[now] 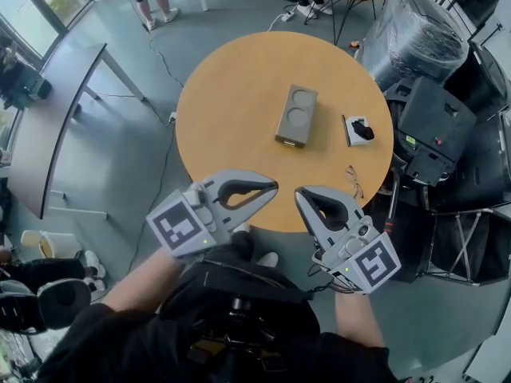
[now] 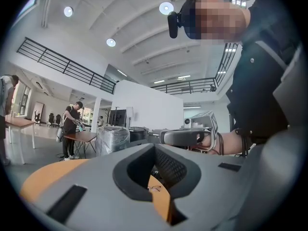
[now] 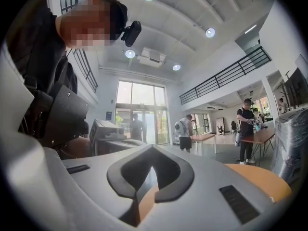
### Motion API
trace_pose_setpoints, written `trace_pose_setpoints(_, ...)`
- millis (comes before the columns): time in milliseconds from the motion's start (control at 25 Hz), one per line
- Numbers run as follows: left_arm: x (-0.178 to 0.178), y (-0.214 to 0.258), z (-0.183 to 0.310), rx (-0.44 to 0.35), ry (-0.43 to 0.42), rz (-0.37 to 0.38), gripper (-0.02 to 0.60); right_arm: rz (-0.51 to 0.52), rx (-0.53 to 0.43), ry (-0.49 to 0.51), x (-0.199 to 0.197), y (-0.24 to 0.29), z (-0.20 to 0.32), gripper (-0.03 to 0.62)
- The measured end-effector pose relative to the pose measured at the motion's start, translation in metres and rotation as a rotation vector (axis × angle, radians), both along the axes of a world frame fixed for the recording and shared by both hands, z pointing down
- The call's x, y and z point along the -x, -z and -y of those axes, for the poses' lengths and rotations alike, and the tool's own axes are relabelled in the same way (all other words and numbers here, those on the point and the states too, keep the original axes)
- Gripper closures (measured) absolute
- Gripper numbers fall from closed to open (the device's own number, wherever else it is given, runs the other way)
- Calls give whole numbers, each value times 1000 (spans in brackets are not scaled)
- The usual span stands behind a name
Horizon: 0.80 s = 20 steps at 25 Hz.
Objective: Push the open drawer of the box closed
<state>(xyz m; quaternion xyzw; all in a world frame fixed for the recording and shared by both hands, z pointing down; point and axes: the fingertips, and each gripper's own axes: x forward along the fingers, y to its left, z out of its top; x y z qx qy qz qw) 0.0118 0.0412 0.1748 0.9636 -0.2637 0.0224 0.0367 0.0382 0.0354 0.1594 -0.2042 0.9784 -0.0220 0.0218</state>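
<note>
A grey box [image 1: 296, 115] with two round recesses on top lies in the middle of the round wooden table [image 1: 231, 102]. Its near end faces me, and a drawer front shows there, barely sticking out. Both grippers hover at the table's near edge, well short of the box. My left gripper [image 1: 274, 187] [image 2: 154, 146] points right and is shut on nothing. My right gripper [image 1: 299, 192] [image 3: 151, 148] points left, also shut and empty. Their tips nearly meet. The box is not visible in either gripper view.
A small white holder with a black object [image 1: 361, 130] and a dark pen [image 1: 345, 130] lie right of the box. Glasses [image 1: 354, 182] rest near the table's right edge. Wrapped equipment [image 1: 419, 30] and black cases crowd the right. A grey table [image 1: 56, 118] stands on the left.
</note>
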Motion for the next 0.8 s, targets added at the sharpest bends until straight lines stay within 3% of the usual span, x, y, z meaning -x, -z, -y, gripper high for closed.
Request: trace_pose_setpoints(800,-10,-2,3,-9,2,-1,551,-3,10,31,2,-7,-2,591)
